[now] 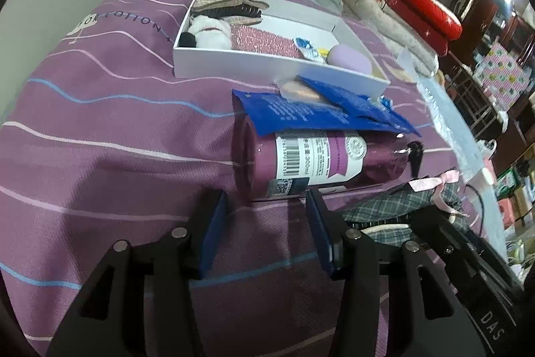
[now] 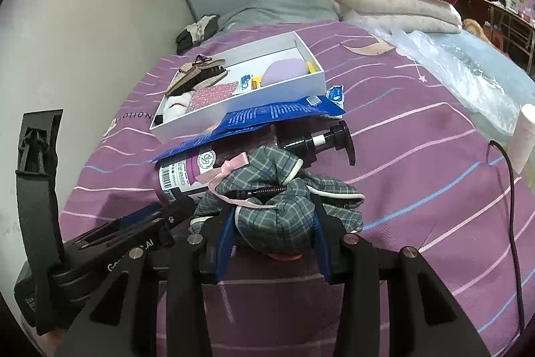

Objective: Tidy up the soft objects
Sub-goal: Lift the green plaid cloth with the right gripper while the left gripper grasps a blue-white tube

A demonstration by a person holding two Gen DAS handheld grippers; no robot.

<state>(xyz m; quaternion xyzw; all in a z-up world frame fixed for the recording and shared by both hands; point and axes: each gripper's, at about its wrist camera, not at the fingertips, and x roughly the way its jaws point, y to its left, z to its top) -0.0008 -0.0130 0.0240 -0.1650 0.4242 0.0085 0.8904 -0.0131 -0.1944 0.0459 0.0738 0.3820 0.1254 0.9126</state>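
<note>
I hold a soft grey checked hair tie (image 2: 277, 216) with a pink bow (image 2: 230, 168) between my right jaws. It sits just in front of the purple bottle on the bed. More soft hair things (image 2: 197, 77) lie in the white box (image 2: 267, 92).

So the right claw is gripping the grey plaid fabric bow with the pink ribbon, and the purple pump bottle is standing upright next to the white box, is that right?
Not quite. The purple pump bottle is lying on its side on the bedspread, partly under blue packets, as both wrist views show. The rest holds: the right claw is gripping the grey plaid fabric bow with the pink ribbon, near the white box.
</note>
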